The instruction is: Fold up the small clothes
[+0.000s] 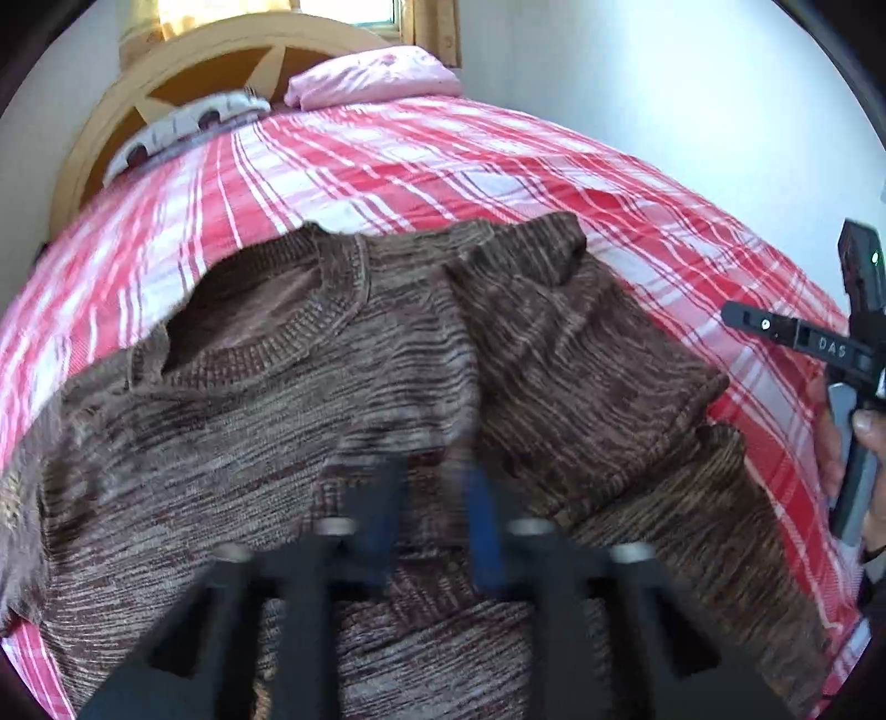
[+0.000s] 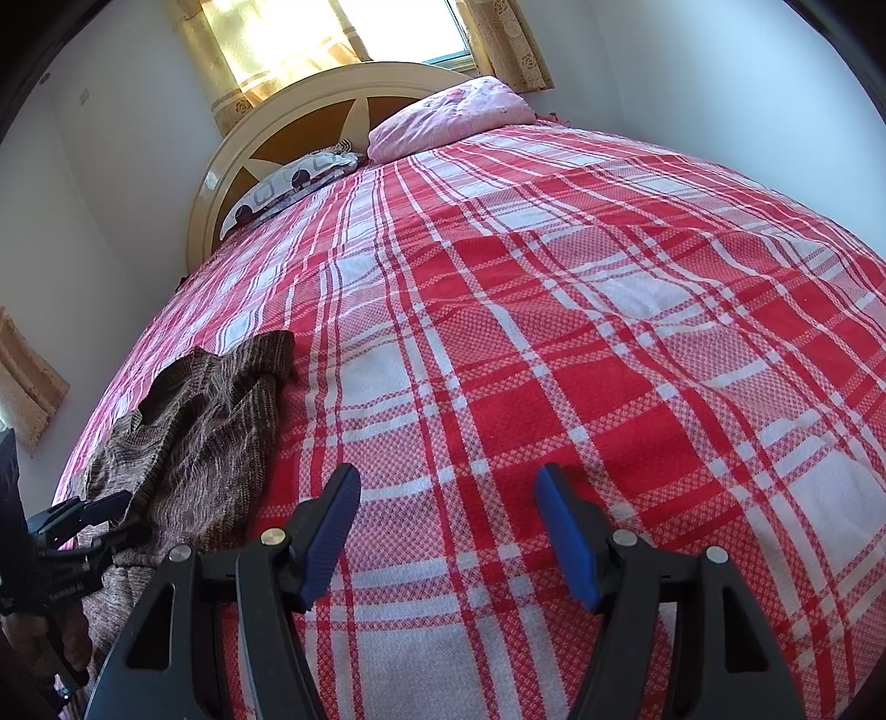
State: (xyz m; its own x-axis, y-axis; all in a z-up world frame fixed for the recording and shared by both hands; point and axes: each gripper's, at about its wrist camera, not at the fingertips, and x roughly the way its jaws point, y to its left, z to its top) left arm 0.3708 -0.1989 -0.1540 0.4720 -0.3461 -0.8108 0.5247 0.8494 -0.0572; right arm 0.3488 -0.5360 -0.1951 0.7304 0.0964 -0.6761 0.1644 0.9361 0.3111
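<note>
A brown striped knit sweater (image 1: 343,399) lies on the red and white plaid bedspread (image 1: 443,166), neck hole toward the headboard, one sleeve folded over its right side. My left gripper (image 1: 434,526) is blurred right over the sweater's lower middle; its blue pads stand a little apart, and I cannot tell whether they pinch the knit. The sweater also shows at the left of the right wrist view (image 2: 199,432). My right gripper (image 2: 446,531) is open and empty above bare bedspread (image 2: 554,360), to the right of the sweater. Its body shows in the left wrist view (image 1: 841,354).
A pink pillow (image 2: 454,119) and a patterned pillow (image 2: 293,183) lie against the round wooden headboard (image 2: 310,111). A curtained window (image 2: 354,33) is behind it. White walls flank the bed. The left gripper's body and hand show at the right view's left edge (image 2: 66,543).
</note>
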